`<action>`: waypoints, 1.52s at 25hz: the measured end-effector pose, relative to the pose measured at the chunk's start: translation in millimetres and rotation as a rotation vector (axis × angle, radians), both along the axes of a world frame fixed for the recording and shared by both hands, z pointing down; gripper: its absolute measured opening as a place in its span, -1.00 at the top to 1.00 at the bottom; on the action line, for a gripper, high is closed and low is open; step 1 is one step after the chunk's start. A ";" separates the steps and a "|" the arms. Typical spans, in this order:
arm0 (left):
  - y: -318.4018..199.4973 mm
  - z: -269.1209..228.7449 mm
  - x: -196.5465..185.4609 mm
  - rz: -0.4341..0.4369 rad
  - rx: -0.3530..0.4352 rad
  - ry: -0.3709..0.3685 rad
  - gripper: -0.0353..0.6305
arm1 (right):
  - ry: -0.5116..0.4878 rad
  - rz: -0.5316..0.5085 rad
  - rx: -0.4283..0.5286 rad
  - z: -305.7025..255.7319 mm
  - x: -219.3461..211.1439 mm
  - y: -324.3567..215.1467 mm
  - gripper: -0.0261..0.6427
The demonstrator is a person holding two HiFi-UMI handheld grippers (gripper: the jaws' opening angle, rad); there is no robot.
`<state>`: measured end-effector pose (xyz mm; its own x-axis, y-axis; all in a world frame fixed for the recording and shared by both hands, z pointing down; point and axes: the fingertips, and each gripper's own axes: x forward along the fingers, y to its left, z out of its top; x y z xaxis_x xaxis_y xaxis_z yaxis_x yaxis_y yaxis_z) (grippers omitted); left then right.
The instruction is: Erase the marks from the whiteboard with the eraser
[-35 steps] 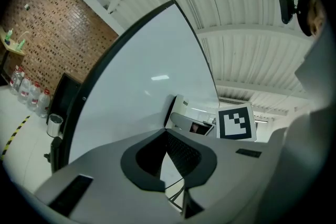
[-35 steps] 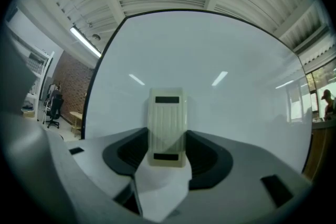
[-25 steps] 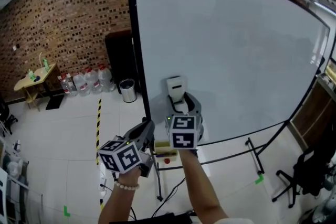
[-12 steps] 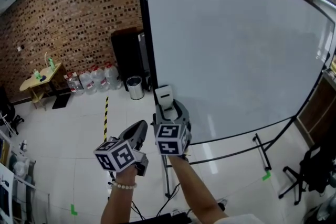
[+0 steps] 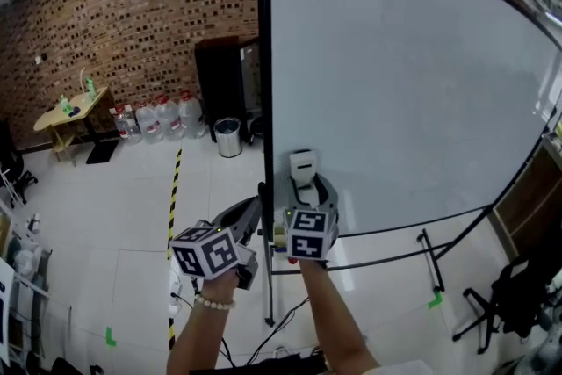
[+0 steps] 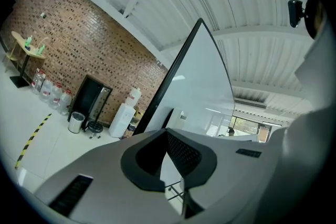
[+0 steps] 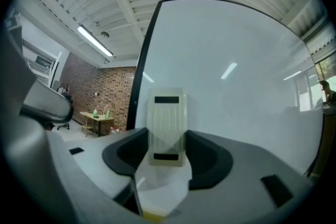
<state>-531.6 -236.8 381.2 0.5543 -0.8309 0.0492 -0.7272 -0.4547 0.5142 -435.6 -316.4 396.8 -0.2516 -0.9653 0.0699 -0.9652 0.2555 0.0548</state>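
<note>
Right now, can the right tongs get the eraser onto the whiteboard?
Probably yes. The right tongs are shut on the eraser, which faces the whiteboard low by its left edge, with nothing between them. The left tongs hang off to the side, clear of the path. Whether it touches, I can't tell.

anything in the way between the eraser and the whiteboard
Nothing visible does. The eraser, held in the right gripper, faces the whiteboard with no object between them. Whether it touches the board cannot be told.
</note>
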 end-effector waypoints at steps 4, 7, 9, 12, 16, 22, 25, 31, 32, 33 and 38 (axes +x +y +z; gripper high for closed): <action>-4.0 -1.7 18.5 0.024 0.010 -0.002 0.89 | -0.018 -0.010 0.008 0.2 24.3 -6.3 0.18; -7.3 -2.0 52.2 0.063 0.011 -0.004 0.89 | -0.017 -0.006 0.013 0.5 58.4 -10.5 0.18; -9.6 -1.1 70.5 0.084 0.006 -0.009 0.89 | -0.017 0.007 0.013 -0.3 80.0 -14.1 0.18; -11.2 0.9 105.3 0.098 0.002 -0.011 0.89 | -0.031 0.019 0.019 -1.7 122.7 -16.8 0.18; -11.3 0.6 163.3 0.115 0.010 -0.016 0.89 | -0.044 0.017 0.022 3.5 184.0 -18.4 0.18; -14.2 3.4 264.6 0.111 0.015 -0.013 0.89 | -0.039 0.022 0.018 10.2 296.6 -23.5 0.18; -15.7 7.4 316.9 0.109 0.008 -0.011 0.89 | -0.031 0.016 0.029 9.4 351.0 -26.6 0.18; -21.4 12.8 410.1 0.116 0.012 -0.001 0.89 | -0.035 0.020 0.020 14.0 451.9 -40.3 0.18; -22.5 13.7 425.9 0.121 0.012 0.001 0.89 | -0.036 0.019 0.019 15.1 467.7 -42.9 0.18; -24.1 15.0 440.6 0.127 0.010 0.002 0.89 | -0.037 0.018 0.020 15.8 482.2 -46.2 0.18; -34.8 26.8 496.6 0.177 -0.019 -0.009 0.89 | -0.044 0.043 0.008 19.1 541.1 -61.1 0.18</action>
